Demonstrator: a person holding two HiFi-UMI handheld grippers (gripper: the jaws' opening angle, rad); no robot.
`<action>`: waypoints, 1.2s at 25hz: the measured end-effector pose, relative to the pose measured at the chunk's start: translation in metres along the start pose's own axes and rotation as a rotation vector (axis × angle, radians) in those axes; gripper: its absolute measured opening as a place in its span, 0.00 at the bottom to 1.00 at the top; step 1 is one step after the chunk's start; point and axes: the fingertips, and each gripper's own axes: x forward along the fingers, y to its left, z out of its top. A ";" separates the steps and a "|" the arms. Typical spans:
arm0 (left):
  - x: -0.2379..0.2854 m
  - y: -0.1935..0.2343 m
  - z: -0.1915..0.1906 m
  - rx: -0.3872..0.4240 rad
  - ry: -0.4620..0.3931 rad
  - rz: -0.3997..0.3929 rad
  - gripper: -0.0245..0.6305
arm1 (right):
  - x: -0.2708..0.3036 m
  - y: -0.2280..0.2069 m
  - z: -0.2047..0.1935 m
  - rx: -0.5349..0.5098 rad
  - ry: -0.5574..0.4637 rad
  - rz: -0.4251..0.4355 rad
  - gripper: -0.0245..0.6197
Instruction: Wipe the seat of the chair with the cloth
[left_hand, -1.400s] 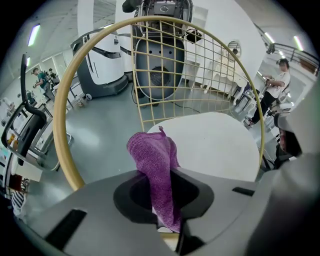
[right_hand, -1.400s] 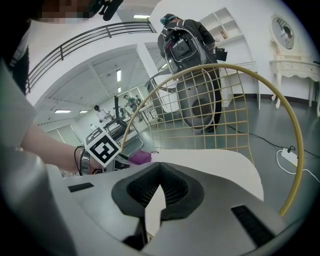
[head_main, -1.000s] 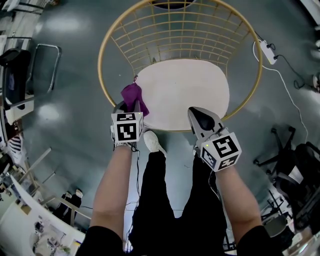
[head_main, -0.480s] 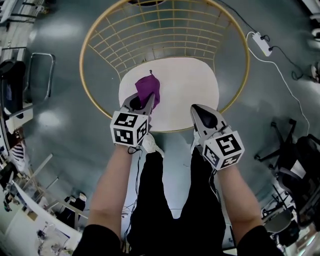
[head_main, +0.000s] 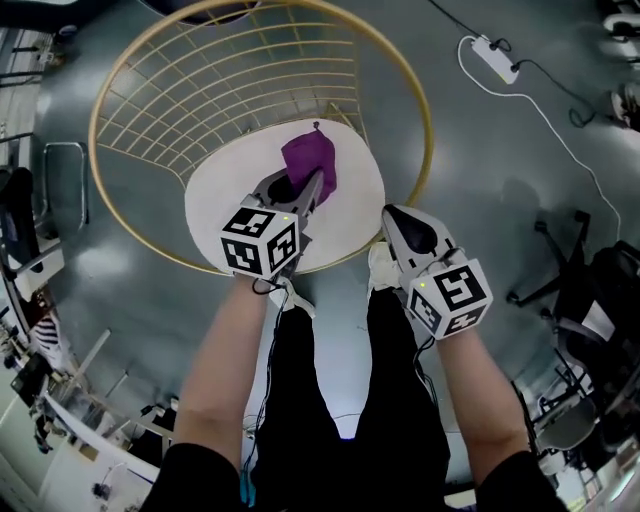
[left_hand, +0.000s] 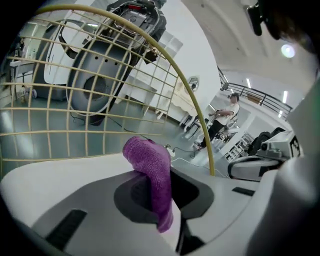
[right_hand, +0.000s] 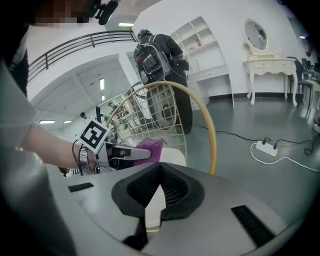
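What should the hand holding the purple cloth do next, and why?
Probably lower the left gripper so the purple cloth presses flat on the white seat: its jaws clamp the cloth, which stands bunched over the seat.

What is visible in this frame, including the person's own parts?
chair: one, gold wire frame with a white seat, middle of the floor
cloth: one, purple, over the seat, pinched by the left hand-held gripper
power strip: one, white with a cable, floor at upper right
office chair: at least one, black, far right
shoes: two, white, by the seat's front edge
legs: two, in black trousers, below the grippers
left hand-held gripper: one, grey, shut on the cloth
right hand-held gripper: one, grey, shut, empty, beside the seat
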 end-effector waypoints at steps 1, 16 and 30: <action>0.005 -0.003 0.003 0.005 -0.001 -0.013 0.14 | -0.002 -0.002 -0.001 0.000 0.004 -0.002 0.06; 0.072 0.011 0.011 -0.002 0.063 0.018 0.14 | -0.010 -0.046 -0.018 0.023 0.041 0.006 0.06; 0.052 0.055 0.001 0.015 0.102 0.149 0.14 | 0.011 -0.019 -0.019 -0.009 0.043 0.056 0.06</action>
